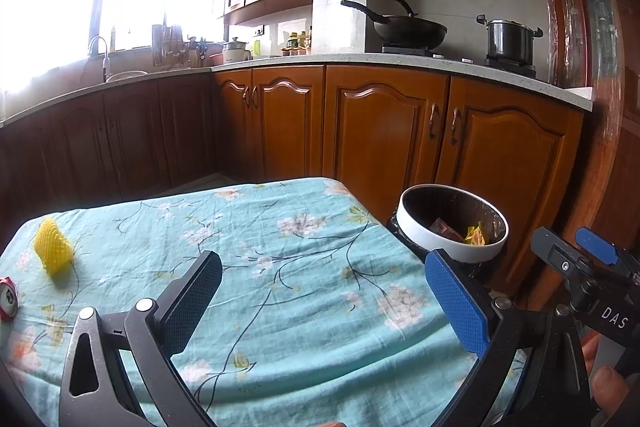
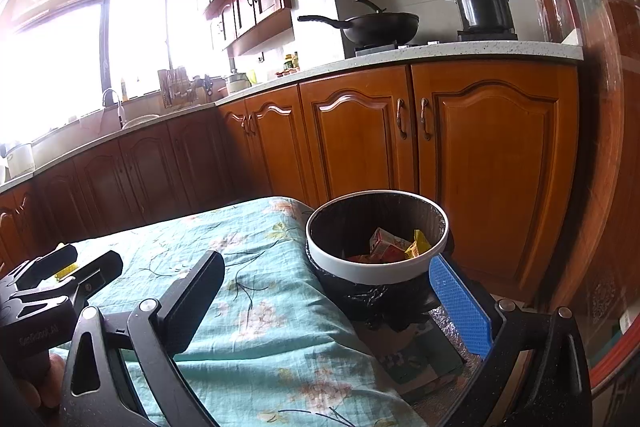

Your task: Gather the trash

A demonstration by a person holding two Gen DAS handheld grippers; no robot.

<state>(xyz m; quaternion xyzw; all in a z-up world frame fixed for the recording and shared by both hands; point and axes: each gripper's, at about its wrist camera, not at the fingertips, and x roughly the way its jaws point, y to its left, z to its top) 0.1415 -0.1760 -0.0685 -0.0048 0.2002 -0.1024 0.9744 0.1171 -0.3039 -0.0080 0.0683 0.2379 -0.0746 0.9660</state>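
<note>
A home kitchen: wooden cabinets (image 1: 384,123), a wok (image 1: 408,29) on the stove, a sink faucet (image 1: 100,51) by the window.

Foam net (image 1: 53,247) and can (image 1: 8,297) on table (image 1: 280,267); bin (image 1: 452,223) right.

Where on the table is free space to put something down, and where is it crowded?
The tablecloth is bare from the yellow foam net across to the edge by the trash bin. The crowded part is the left edge, with the net and a crushed can.
</note>
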